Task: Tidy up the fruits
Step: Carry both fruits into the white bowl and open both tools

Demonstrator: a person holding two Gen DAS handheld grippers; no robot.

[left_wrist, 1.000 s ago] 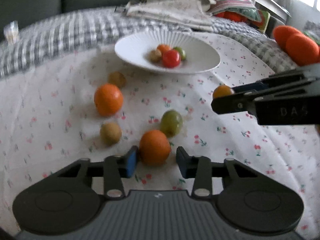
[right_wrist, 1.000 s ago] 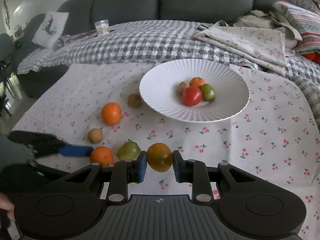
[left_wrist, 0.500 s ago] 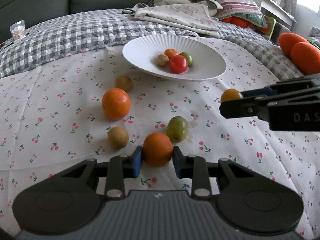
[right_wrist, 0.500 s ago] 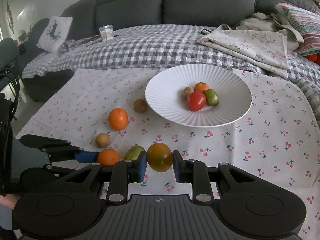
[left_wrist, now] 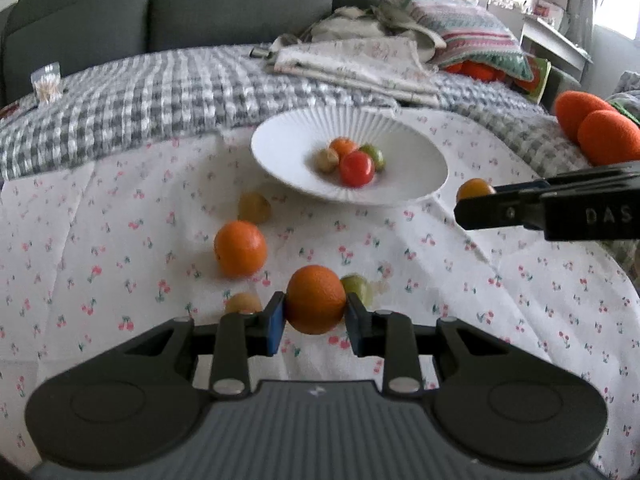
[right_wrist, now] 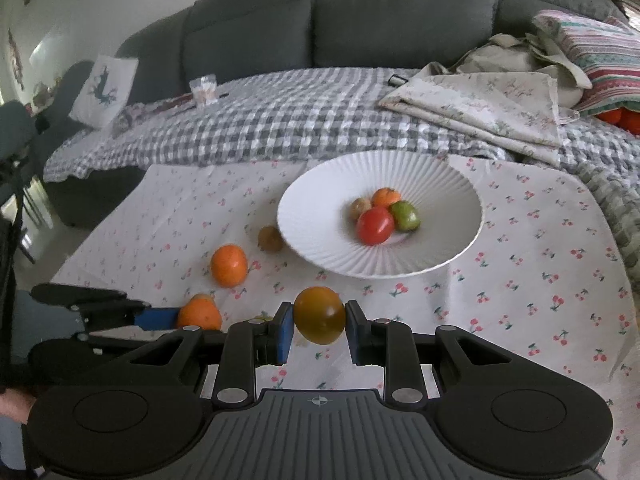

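White cherry-print cloth w/ grey sofa behind. Ribbed white bowl ahead of jaws. Left gripper clamps round orange; right gripper clamps brownish-orange tomato.

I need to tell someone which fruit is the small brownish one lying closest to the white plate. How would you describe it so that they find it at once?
Start at the big white plate on the cherry-print cloth. Just outside its left rim lies a small brownish fruit, alone on the cloth. It is duller and smaller than the bright orange in front of it, and unlike the fruits in the plate, it sits outside it.
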